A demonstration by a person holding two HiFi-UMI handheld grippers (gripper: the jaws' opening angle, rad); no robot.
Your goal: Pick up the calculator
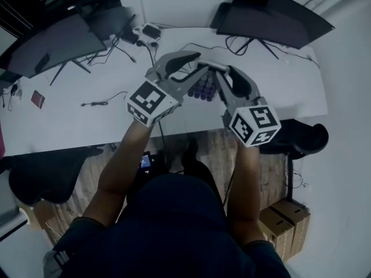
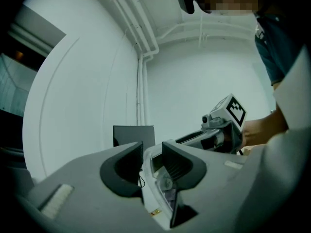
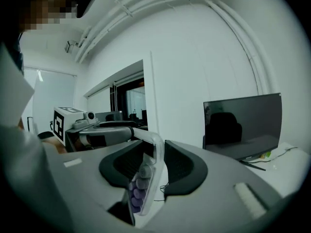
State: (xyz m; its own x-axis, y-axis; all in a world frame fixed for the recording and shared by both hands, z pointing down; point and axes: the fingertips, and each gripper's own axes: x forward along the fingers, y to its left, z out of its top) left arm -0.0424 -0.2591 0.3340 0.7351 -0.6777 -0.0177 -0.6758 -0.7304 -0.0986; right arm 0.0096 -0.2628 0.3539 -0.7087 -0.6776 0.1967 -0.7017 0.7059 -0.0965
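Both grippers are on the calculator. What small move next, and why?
Probably just steady it level: the calculator sits clamped between the left gripper and the right gripper, raised off the desk, so the pick-up looks done.

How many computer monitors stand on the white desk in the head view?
2. The left monitor stands at the far left of the desk, the right monitor at its far right. The middle is partly covered.
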